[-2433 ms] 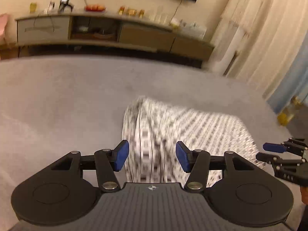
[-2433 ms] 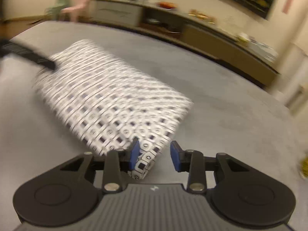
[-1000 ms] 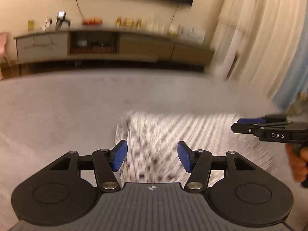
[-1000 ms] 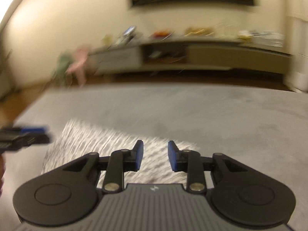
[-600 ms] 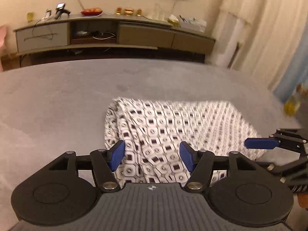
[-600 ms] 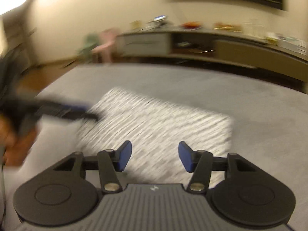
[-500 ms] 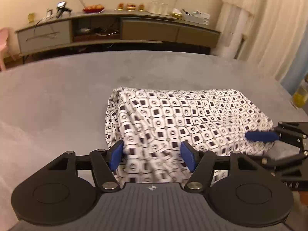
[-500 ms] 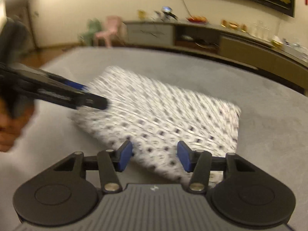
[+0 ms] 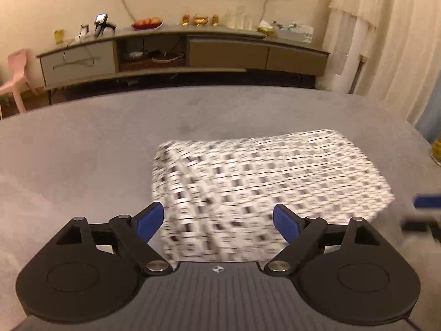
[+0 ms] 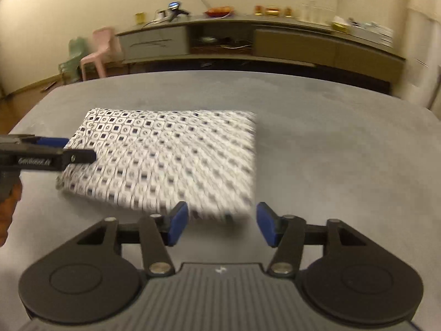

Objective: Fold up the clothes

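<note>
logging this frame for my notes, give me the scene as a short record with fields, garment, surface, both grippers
garment: black-and-white patterned cloth, folded into a flat rectangle, lying on the surface
surface: grey table top
left gripper: jaws opening, near edge of the cloth seen between the fingers, pads not pressing it
right gripper: jaws opening, at the cloth's near edge, pads clear of it
background: long low cabinet along the wall, pink chair at its left end
fold state: looks folded; nothing held

walls: cream | sideboard [image 9: 187, 52]: long, low (cluttered top) | pink chair [image 10: 96, 52] | curtains [image 9: 386, 41]: pale
</note>
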The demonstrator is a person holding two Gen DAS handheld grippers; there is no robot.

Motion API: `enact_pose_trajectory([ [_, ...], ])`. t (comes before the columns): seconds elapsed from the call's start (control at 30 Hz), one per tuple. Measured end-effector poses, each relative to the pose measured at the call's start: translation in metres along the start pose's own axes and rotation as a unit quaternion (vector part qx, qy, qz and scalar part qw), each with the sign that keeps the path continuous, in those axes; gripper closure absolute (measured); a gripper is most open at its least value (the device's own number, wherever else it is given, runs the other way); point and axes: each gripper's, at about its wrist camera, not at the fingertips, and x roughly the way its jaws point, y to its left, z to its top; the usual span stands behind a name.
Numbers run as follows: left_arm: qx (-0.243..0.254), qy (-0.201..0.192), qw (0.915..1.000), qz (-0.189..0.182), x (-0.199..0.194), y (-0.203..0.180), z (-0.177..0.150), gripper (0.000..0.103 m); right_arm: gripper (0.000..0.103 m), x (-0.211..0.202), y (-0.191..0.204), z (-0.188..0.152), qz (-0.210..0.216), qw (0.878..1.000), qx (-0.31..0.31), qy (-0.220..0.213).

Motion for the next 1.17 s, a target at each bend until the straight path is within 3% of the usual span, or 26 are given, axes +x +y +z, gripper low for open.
enact_pose_trajectory([
  [0.1, 0.004, -0.018, 0.9998, -0.011, -0.028, -0.022, -0.002, 0.005, 0.012, -0.033, 0.0, -0.035, 0.02, 1.0, 0.011, -0.009],
  [0.27, 0.0, -0.033, 0.9994, -0.009, -0.076, -0.048, -0.018, 0.001, 0.011, -0.037, 0.008, -0.066, -0.009, 0.999, 0.043, -0.011],
  [0.5, -0.038, -0.065, 0.9971, 0.014, -0.12, -0.064, -0.057, 0.001, 0.009, -0.042, 0.048, -0.059, -0.006, 0.999, -0.02, -0.042],
  [0.73, -0.037, -0.067, 0.9948, 0.067, -0.135, -0.069, -0.08, 0.001, 0.009, -0.048, 0.049, -0.065, -0.007, 0.999, -0.006, -0.035],
  [0.97, -0.082, -0.076, 0.9929, 0.04, -0.137, -0.059, -0.09, 0.001, 0.007, -0.05, 0.054, -0.068, -0.011, 0.999, -0.009, -0.035],
  [1.17, -0.087, -0.053, 0.9932, 0.056, -0.125, -0.058, -0.092, 0.001, 0.007, -0.044, 0.054, -0.068, -0.021, 0.999, -0.019, -0.028],
])
